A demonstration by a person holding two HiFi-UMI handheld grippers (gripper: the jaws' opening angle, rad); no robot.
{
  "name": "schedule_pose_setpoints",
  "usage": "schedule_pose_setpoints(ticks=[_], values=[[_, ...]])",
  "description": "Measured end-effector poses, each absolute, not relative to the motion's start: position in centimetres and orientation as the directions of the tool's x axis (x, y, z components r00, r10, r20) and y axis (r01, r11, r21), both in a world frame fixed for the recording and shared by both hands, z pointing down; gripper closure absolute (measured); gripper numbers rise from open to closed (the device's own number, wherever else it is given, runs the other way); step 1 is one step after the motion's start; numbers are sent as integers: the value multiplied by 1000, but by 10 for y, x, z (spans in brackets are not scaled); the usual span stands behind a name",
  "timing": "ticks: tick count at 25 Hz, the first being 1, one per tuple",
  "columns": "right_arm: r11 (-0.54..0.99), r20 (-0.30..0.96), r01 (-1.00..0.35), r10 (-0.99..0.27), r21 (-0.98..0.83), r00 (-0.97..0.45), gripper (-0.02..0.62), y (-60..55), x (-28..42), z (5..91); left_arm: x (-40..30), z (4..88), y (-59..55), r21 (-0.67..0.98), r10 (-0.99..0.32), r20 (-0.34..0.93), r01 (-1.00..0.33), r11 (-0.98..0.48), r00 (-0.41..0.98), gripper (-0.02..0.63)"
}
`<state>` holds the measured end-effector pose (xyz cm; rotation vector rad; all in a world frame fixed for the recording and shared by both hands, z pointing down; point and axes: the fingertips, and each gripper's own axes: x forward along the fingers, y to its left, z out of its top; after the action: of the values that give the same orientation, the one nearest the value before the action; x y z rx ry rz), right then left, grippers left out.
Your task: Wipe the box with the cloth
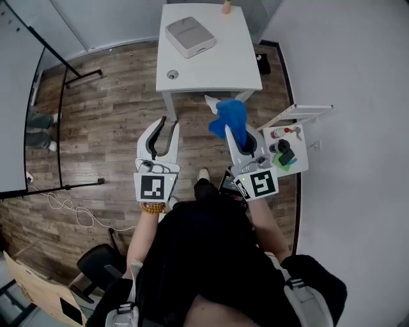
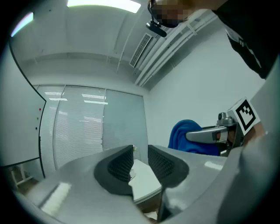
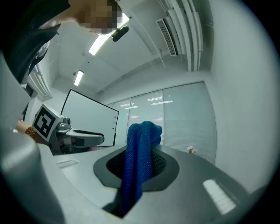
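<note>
cloth (image 1: 230, 116), 1, pinched by right hand-held gripper (image 3: 139, 162), 1 box (image 1: 190, 36), 1 table (image 1: 225, 65)

Bright, even light from ceiling strips (image 2: 105, 4); soft shadows; gripper views bulge, dark at edges.

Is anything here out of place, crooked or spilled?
Only the box lies askew, turned against the table's edges near its far left corner. Nothing is spilled. The cloth is clamped in the right gripper; the left gripper is open and empty.
</note>
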<state>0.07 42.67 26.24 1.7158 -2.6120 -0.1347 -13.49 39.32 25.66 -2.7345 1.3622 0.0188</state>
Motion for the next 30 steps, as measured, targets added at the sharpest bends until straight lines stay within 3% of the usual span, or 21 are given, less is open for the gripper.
schedule_pose_setpoints(ticks=[8, 17, 30], values=[[460, -29, -888, -888, -24, -459, 523, 367, 63, 274, -80, 273, 348, -77, -813, 2, -811, -580, 582, 512], [428, 32, -903, -902, -43, -430, 523, 270, 98, 302, -89, 299, 276, -59, -842, 49, -840, -540, 538, 512], [376, 161, -924, -919, 73, -361, 522, 125, 92, 312, -90, 336, 118, -29, -736, 124, -738, -674, 666, 512]])
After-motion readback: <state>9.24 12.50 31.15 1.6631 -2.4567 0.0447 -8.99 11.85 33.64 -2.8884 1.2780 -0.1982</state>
